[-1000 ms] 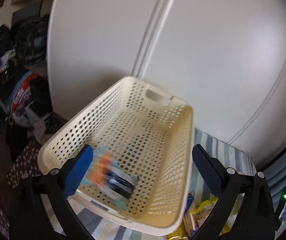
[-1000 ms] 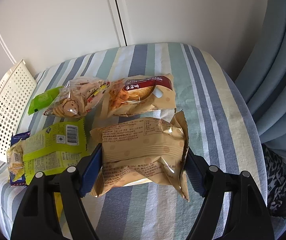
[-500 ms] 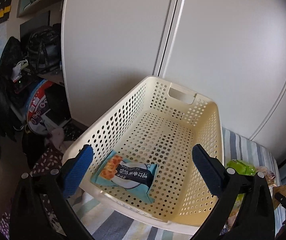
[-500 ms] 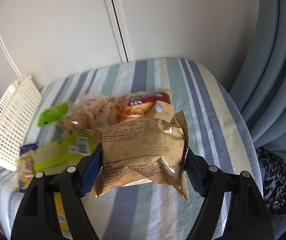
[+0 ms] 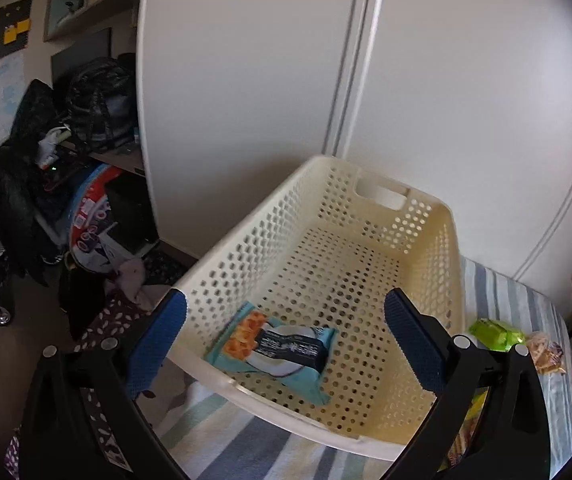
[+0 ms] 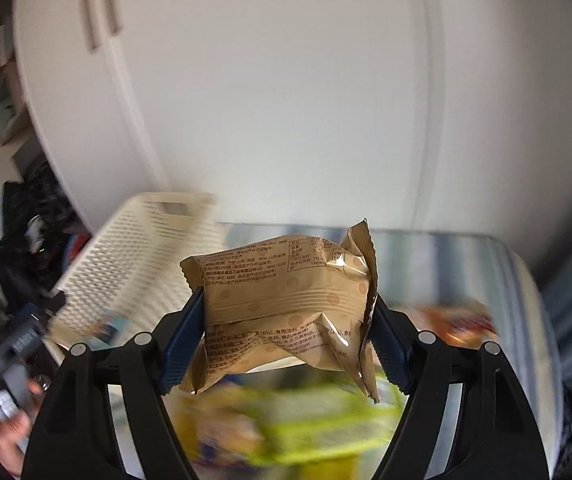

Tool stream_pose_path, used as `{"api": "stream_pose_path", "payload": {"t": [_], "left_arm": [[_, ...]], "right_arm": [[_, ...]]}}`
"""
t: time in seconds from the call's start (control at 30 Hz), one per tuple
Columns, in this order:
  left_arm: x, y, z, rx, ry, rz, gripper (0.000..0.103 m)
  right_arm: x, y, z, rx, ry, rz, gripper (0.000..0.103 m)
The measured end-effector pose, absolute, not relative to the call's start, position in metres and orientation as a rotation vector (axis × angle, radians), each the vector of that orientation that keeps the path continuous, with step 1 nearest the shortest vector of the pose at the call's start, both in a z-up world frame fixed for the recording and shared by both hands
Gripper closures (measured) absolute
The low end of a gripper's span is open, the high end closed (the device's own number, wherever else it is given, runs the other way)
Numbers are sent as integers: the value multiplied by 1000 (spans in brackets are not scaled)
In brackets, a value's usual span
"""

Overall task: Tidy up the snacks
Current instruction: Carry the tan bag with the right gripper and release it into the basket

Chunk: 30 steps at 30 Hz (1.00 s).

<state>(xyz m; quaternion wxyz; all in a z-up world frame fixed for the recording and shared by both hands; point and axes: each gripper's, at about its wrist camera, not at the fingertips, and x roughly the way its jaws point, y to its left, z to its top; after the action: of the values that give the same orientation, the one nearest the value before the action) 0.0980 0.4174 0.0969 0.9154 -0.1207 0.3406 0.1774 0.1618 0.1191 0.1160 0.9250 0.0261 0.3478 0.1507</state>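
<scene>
A cream perforated basket (image 5: 437,248) stands on the striped table, with a teal snack packet (image 5: 274,348) lying flat in its near end. My left gripper (image 5: 284,338) hovers open above that near end, holding nothing. In the right wrist view my right gripper (image 6: 287,340) is shut on a tan snack bag (image 6: 286,300), lifted above the table. The basket (image 6: 134,264) shows blurred to the left of the bag.
White cupboard doors (image 5: 425,92) rise behind the table. A green packet (image 5: 493,334) and other snacks lie right of the basket. Blurred yellow-green packets (image 6: 305,428) lie under the held bag. Dark bags and clutter (image 5: 46,168) fill the floor at left. A person's hand (image 6: 10,436) is at the lower left.
The teal packet dropped from my left gripper into the basket, and that gripper pulled back. My right gripper lifted the tan bag off the table and swung left toward the basket.
</scene>
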Motion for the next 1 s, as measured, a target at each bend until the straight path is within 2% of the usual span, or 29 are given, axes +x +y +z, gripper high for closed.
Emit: {"api": "stream_pose_path", "payload": {"t": [0.33,0.5,0.53,0.57,1.0], "left_arm": [[93,430,102,-247,666,422,2],[92,431,103,-244,661,425,2],[91,430,103,-246,660,425,2],[91,431,104,-247,658,425,2],[87,417,114,-218,615,365,2]], "right_arm": [[191,236,119,-31,730,452,27],[200,264,113,-47,757,480,23],[201,266,111,-46,756,482,19],[202,268,112,-46,751,479,11],[186,237,114,-15,720,416,10]]}}
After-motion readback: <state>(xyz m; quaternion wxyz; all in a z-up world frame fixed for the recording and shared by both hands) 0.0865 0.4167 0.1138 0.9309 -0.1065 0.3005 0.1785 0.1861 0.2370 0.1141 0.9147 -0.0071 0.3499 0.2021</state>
